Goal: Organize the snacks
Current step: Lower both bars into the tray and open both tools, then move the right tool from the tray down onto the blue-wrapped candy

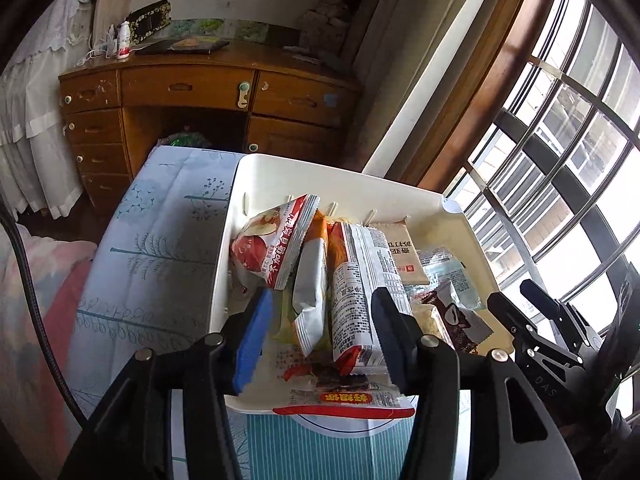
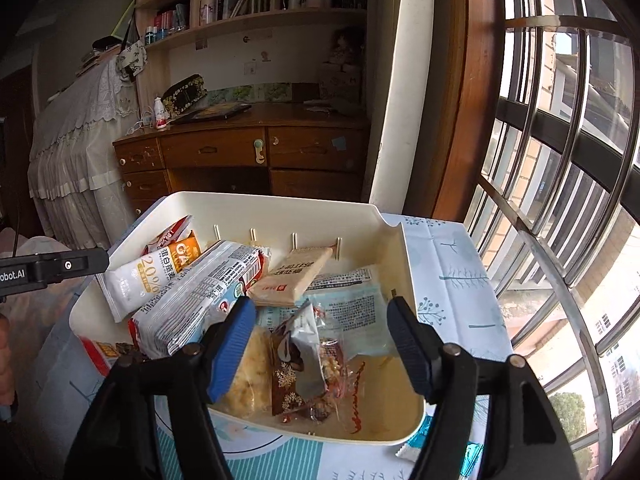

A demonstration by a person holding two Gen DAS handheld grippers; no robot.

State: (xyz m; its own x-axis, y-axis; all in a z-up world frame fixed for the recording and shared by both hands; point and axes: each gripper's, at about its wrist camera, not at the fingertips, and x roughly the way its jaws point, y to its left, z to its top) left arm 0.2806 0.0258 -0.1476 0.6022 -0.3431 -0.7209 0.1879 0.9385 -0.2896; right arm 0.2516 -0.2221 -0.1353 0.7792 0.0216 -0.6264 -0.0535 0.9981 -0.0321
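Observation:
A white plastic bin [image 1: 256,168] [image 2: 280,204] sits on a blue patterned tablecloth and holds several snack packets. In the left wrist view a red-and-white packet [image 1: 272,240] leans at the left, a white-and-orange packet [image 1: 310,304] and a long printed packet [image 1: 360,292] stand beside it. My left gripper [image 1: 320,320] is open over these packets, empty. My right gripper [image 2: 320,336] is open above a brown packet [image 2: 288,380] and a clear packet [image 2: 352,312] at the bin's right end, empty. The right gripper also shows at the right of the left wrist view [image 1: 520,304].
A red-edged packet [image 1: 344,400] hangs over the bin's near rim. A tan flat packet [image 2: 292,276] leans on the back wall. A wooden desk [image 1: 200,92] stands behind the table. Barred windows [image 2: 560,160] run along the right. A small blue wrapper [image 2: 420,440] lies by the bin's near corner.

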